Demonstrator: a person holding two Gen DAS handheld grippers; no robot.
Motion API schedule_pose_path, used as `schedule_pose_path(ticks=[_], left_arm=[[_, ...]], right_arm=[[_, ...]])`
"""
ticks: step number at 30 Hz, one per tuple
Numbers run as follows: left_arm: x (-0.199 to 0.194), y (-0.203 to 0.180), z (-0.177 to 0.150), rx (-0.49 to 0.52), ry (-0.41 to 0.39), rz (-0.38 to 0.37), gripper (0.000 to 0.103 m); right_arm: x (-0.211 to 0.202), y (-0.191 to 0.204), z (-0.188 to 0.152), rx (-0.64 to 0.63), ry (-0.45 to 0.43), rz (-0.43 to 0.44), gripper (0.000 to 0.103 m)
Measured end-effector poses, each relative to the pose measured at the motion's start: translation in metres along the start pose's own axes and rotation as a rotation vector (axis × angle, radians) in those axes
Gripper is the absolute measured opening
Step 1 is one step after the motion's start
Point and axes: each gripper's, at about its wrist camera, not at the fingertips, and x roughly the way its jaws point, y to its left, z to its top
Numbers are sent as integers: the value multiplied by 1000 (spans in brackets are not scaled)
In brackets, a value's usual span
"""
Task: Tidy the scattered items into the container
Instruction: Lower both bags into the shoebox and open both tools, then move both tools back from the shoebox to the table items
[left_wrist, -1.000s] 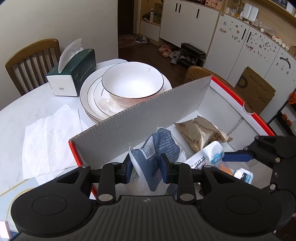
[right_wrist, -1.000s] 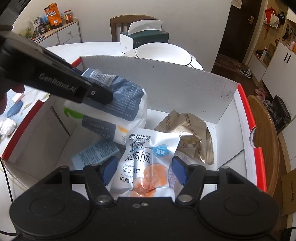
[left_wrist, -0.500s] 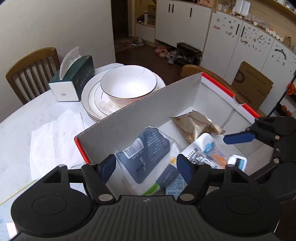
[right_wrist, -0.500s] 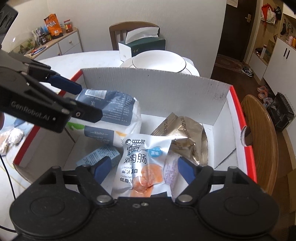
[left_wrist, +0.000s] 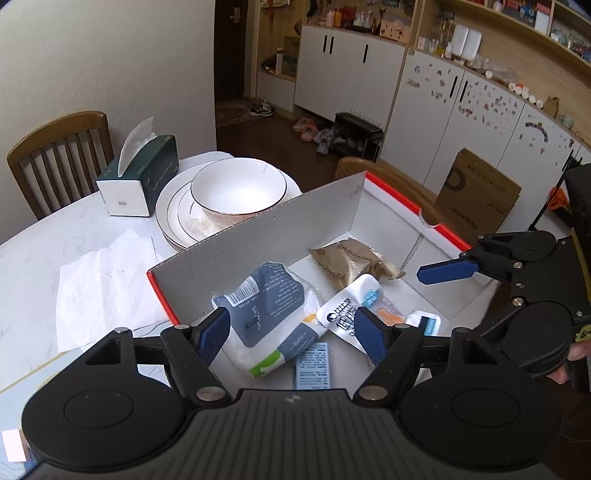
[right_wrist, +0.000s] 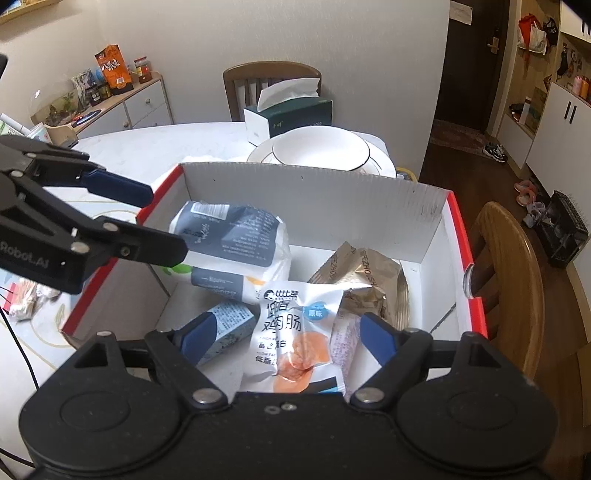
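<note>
The red-edged cardboard box (right_wrist: 424, 218) holds all the packets. Above it, the left gripper (left_wrist: 293, 328) hangs wide open over the blue-white pouch (left_wrist: 266, 306); the right gripper (right_wrist: 284, 334), jaws just widened, has let go of the sausage packet (right_wrist: 295, 332).

1. A pink-and-white packet (right_wrist: 345, 343) lies mostly hidden beneath the white snack pouch (right_wrist: 295, 332); its print is unreadable.
2. The left gripper (right_wrist: 162, 221) covers the blue-grey bag's (right_wrist: 236, 236) near corner.
3. Only fingertips of a hand (left_wrist: 570, 363) show behind the right gripper (left_wrist: 428, 275), at the frame's right edge.
</note>
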Motion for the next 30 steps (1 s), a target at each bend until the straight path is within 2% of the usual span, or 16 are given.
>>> schedule_pose_path(ticks=[14,21,24,28,30], left_arm=[[-42,8,-29,-34,-70,-54,73],[-63,19,-45,-43,-100,-76,73],[-73,26,-53,-46,-114,-79,79],[-88,39,-64,-49,-127,-77,80],[-95,47,-71,-56,-133,-74,84]], right_arm=[[-25,28,2,31,-58,-18,90],[-39,54,1,29,-88,-41,92],[-43,68,1,35,-101,-40,92],[-46,87,3,47,-120,-37,92],[-45,98,4,48,-125,-32,92]])
